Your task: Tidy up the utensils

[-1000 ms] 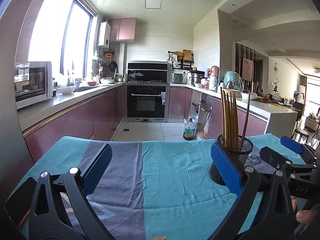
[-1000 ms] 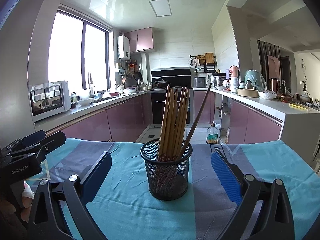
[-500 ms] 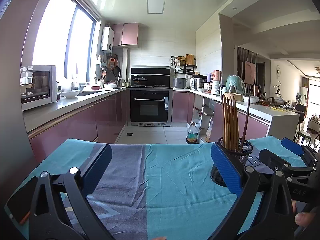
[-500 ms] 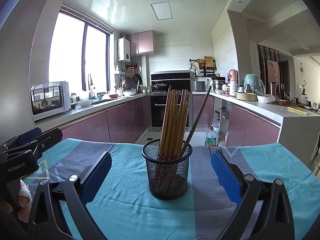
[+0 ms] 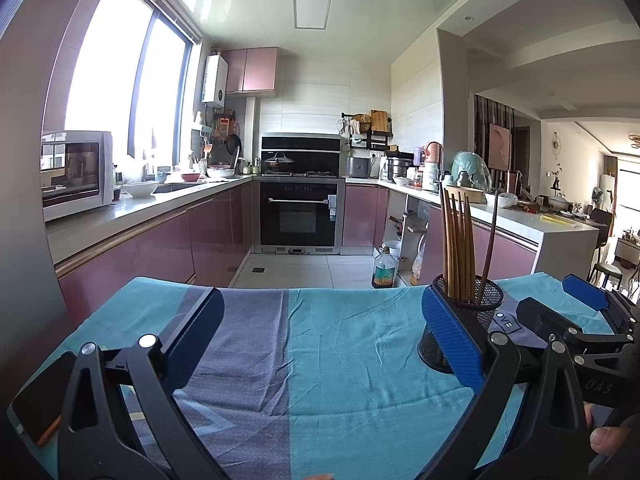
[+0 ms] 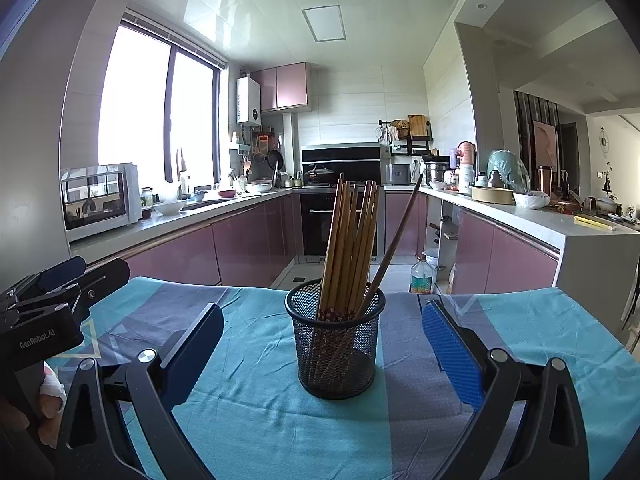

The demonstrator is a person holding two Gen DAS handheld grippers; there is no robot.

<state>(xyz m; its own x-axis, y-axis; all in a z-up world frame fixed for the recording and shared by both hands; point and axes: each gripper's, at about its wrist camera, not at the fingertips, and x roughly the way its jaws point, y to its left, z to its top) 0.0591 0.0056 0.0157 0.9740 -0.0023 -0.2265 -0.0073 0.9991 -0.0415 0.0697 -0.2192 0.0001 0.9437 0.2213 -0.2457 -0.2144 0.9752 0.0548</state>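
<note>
Black mesh utensil cup is standing upright on the tabletop, sitting on the teal-and-grey striped cloth where a grey stripe is meeting a teal one. A bundle of light wooden chopsticks is standing in it, leaning slightly left of vertical, tips fanning out at the top. One darker chopstick is leaning the other way, tilting right against the rim. Right tongs are sitting wide apart, gripping nothing, with the cup centered in the gap and both blue pads well clear of the mesh. Left tongs are also spread wide and gripping nothing, pointing at bare cloth; in that view the cup is showing to the right, partly hidden behind the right-hand blue pad, so I cannot tell whether pad and mesh are touching. The right device is poking into the left wrist view at the right edge, the left device into the right wrist view at the left edge. Beyond the tabletop: pink-fronted kitchen cabinets, a built-in oven at the far wall, a white microwave on the left counter beside the window, an oil bottle standing on the floor tiles.
</note>
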